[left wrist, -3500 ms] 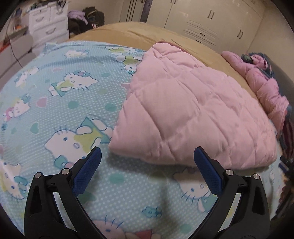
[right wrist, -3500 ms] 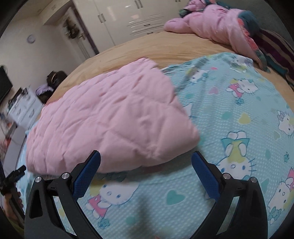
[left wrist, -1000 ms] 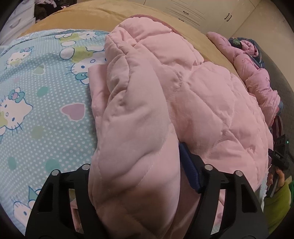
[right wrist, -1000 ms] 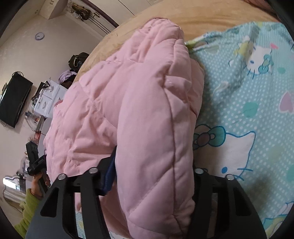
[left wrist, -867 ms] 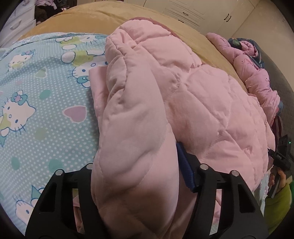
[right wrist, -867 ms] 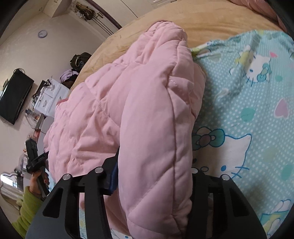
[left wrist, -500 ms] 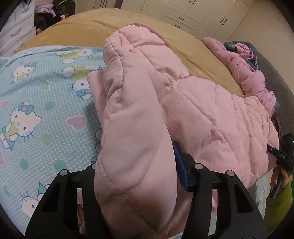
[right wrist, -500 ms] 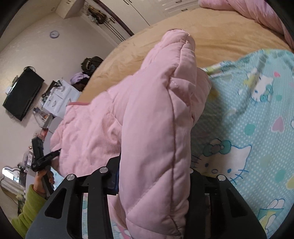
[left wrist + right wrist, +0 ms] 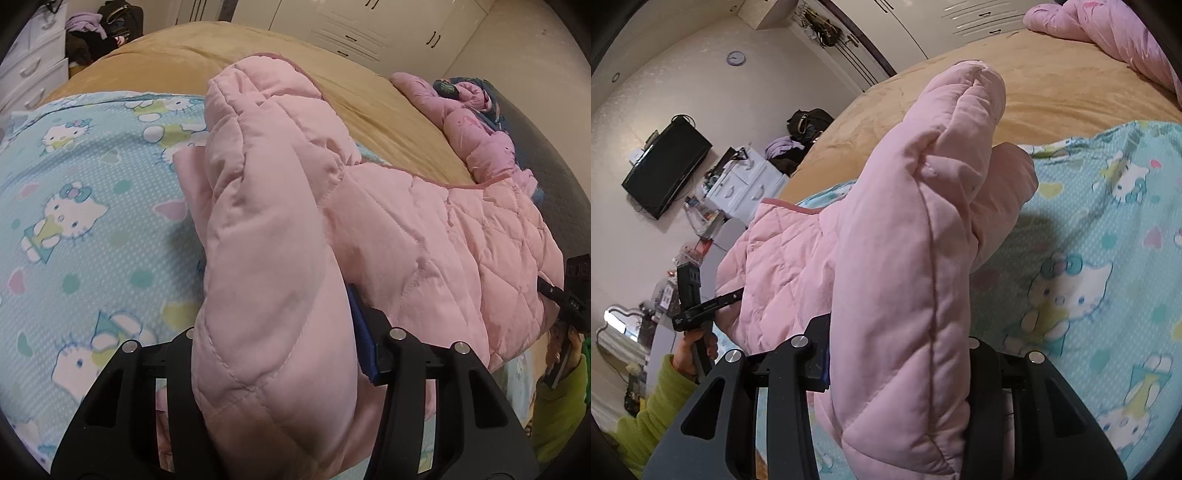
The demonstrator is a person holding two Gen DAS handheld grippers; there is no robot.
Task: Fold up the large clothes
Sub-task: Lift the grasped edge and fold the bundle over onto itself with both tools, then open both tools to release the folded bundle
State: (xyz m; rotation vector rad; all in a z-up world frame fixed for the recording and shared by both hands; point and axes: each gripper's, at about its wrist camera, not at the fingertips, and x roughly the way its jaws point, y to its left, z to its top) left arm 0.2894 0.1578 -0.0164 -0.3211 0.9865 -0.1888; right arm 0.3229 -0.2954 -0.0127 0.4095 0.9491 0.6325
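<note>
Now, with left tongs (image 9: 280, 354) and right tongs (image 9: 897, 365) clamped on the pink quilted coat (image 9: 424, 236), carry both corners level across the bed (image 9: 85, 206).

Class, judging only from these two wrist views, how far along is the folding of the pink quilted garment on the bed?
Done: the pink quilted garment already looks partly doubled on the Hello Kitty sheet. In hand: the left gripper and right gripper each clamp a thick bunch of its near edge, lifted off the sheet. Left: carrying that edge across, laying it flat and letting go. The other pink garment lies bunched at the far side.
</note>
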